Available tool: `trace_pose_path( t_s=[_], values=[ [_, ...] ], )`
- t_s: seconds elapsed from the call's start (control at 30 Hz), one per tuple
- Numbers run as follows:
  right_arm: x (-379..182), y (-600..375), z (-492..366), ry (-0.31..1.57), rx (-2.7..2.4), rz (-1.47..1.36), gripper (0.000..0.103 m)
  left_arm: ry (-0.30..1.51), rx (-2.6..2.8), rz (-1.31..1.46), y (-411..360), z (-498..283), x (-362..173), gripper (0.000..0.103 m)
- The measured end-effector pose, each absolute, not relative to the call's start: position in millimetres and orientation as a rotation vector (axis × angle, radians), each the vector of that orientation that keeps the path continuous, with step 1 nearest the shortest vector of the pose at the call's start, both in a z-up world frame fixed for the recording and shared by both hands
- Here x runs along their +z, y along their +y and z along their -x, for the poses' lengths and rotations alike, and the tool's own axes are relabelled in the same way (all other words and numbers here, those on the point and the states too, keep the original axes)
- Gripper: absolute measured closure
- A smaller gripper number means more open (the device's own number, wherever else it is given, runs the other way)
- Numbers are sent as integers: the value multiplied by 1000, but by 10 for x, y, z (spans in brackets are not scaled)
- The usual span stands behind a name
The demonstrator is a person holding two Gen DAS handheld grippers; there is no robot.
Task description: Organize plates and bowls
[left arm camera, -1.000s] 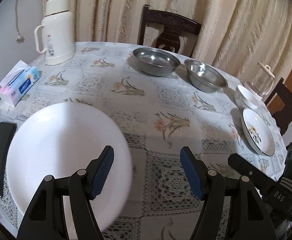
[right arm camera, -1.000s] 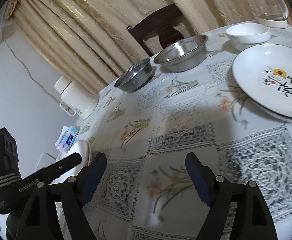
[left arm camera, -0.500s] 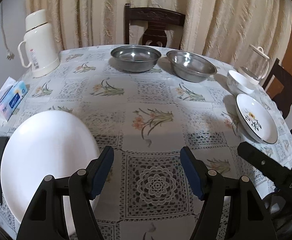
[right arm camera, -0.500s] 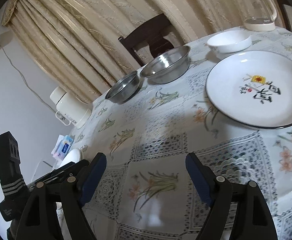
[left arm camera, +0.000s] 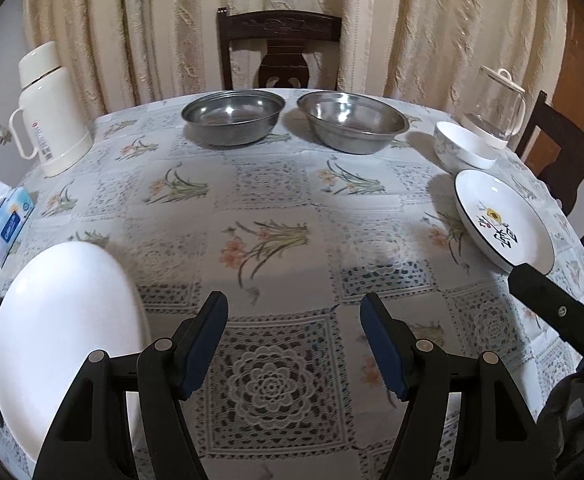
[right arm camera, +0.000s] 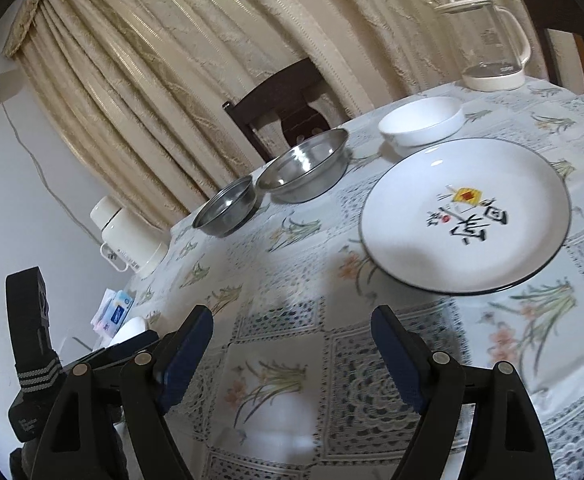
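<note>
Both claws, left and right, are hovering wide and empty over the worktop, seemingly lining up on the plates before any grab

My left gripper is wide open, nothing between the blue pads, and both fingers are level, pointing toward the far side. It hovers over the near edge, touching nothing. My right gripper is also wide open and empty, with pads spread; the view is rolled, so it's tilted. From the left wrist cam, one black finger of my right gripper pokes in at near right. From the right wrist cam, my left gripper body sits at near left, just beside.
</note>
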State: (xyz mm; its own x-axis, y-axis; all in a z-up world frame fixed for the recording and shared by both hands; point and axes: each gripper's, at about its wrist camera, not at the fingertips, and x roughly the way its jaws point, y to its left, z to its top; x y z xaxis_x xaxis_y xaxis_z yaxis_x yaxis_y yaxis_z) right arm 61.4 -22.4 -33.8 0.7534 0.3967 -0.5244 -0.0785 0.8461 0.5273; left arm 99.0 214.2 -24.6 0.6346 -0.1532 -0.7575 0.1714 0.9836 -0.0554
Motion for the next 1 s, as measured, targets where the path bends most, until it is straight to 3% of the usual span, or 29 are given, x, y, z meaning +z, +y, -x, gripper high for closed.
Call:
trace_pose_path(
  t_s=[1.0],
  values=[
    [-328,-1096,-669,639,-43,-501,19,942,-306,-55,1498,-1402,-455,33]
  ],
)
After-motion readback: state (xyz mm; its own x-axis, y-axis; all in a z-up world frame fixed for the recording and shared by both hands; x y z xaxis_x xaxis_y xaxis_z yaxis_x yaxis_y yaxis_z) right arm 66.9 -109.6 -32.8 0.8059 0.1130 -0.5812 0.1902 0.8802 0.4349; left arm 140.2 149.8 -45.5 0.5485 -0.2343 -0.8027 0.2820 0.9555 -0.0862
